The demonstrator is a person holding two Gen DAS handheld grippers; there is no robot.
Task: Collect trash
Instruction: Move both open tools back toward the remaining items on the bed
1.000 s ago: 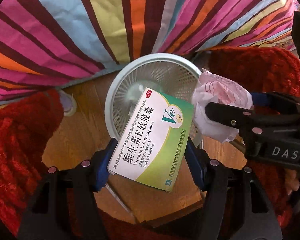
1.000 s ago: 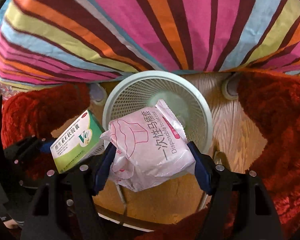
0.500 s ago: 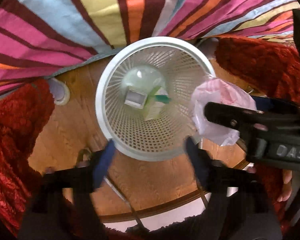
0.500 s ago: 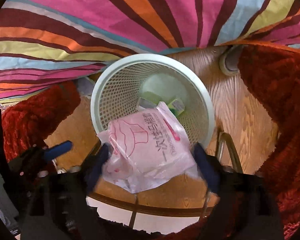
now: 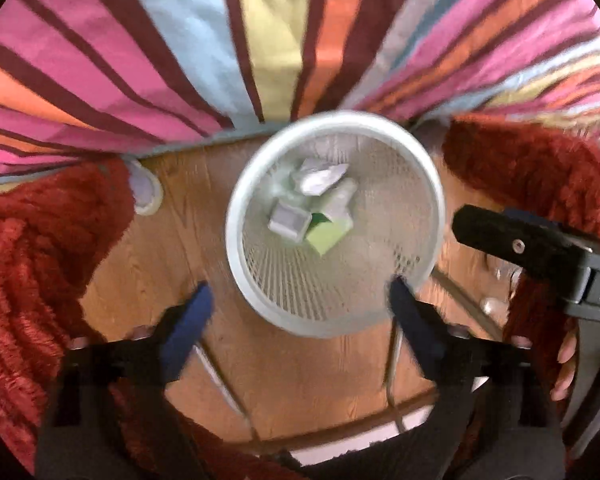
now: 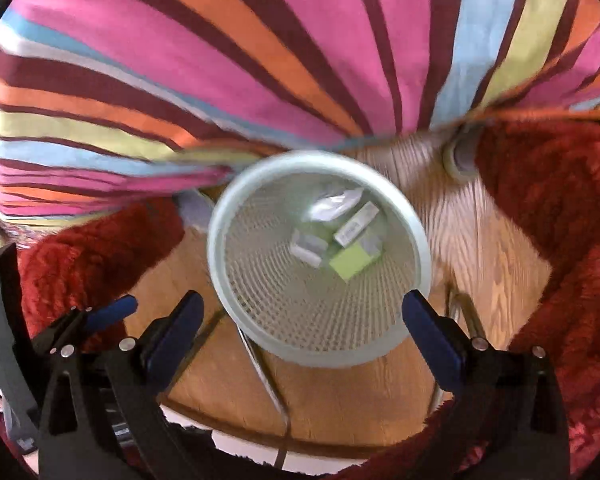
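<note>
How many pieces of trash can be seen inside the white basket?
4, though blur may hide more in the basket: a green box, a grey-white box beside it, a long white box and a crumpled pale wrapper at the far side.

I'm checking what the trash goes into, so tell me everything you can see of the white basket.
The white basket is round, with a smooth thick rim and slotted mesh walls narrowing to its bottom; it looks plastic. It stands upright on the wooden floor, at the edge of the striped cloth, between red rugs. Inside lie a green box, a pale crumpled packet and other small packages. No gripper touches it. The picture is blurred.
</note>
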